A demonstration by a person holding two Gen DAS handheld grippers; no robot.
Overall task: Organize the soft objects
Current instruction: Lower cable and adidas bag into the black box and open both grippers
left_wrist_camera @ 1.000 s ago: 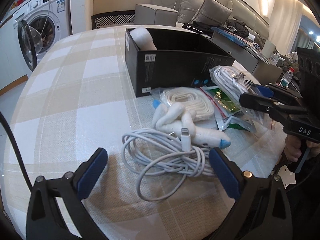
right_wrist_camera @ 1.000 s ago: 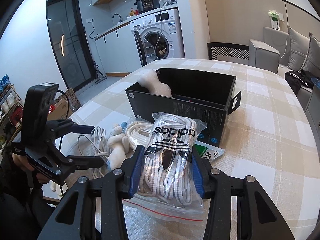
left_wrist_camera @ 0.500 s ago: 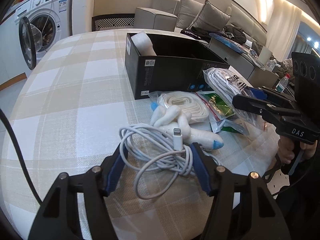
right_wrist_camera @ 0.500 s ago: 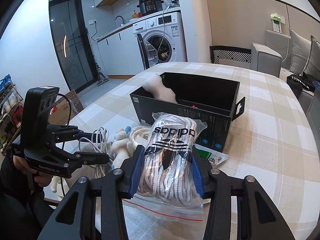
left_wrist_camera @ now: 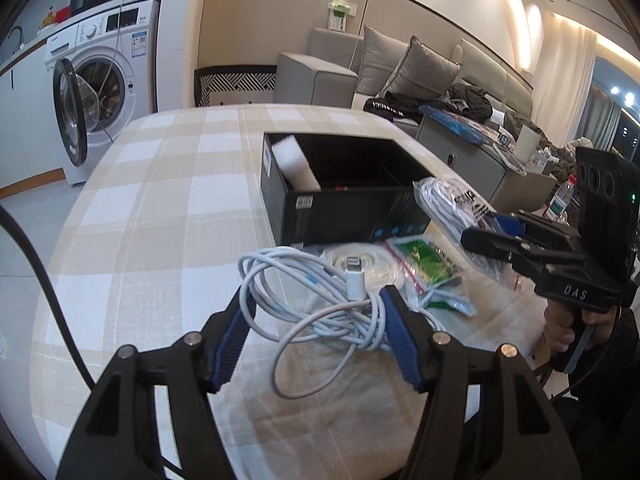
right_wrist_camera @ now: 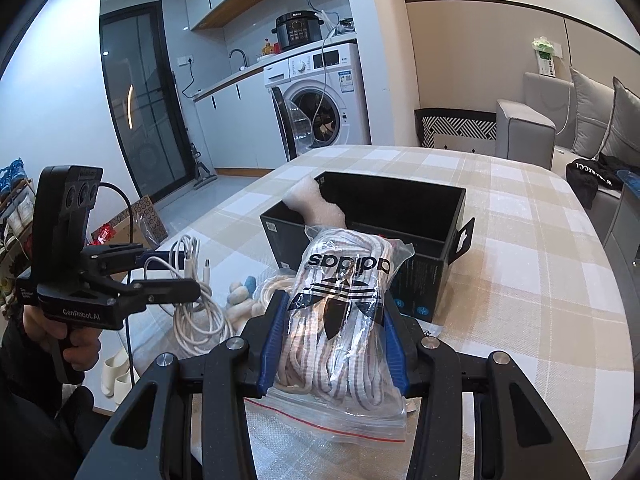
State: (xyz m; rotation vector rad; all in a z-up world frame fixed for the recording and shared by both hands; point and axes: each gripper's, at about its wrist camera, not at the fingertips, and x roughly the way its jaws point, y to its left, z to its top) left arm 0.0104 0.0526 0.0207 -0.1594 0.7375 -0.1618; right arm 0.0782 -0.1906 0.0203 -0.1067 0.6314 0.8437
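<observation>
My left gripper (left_wrist_camera: 316, 304) is shut on a coiled white charging cable (left_wrist_camera: 320, 292) and holds it above the checked table; it also shows in the right wrist view (right_wrist_camera: 192, 300). My right gripper (right_wrist_camera: 334, 308) is shut on a clear bag of white laces (right_wrist_camera: 344, 304) marked adidas, held in the air before the open black box (right_wrist_camera: 384, 216). The box (left_wrist_camera: 344, 184) holds a white foam piece (left_wrist_camera: 294, 164). A second bag of white cord (left_wrist_camera: 360, 264) and a white stuffed toy (right_wrist_camera: 240, 300) lie on the table in front of the box.
A green packet (left_wrist_camera: 424, 264) lies by the box. The checked tablecloth (left_wrist_camera: 160, 200) covers a round table. A washing machine (left_wrist_camera: 100, 80) with its door open stands beyond the table's left side, a sofa (left_wrist_camera: 400, 72) behind.
My left gripper closed on the charging cable and lifted it off the table toward the box. My right gripper rose a little with the lace bag.
</observation>
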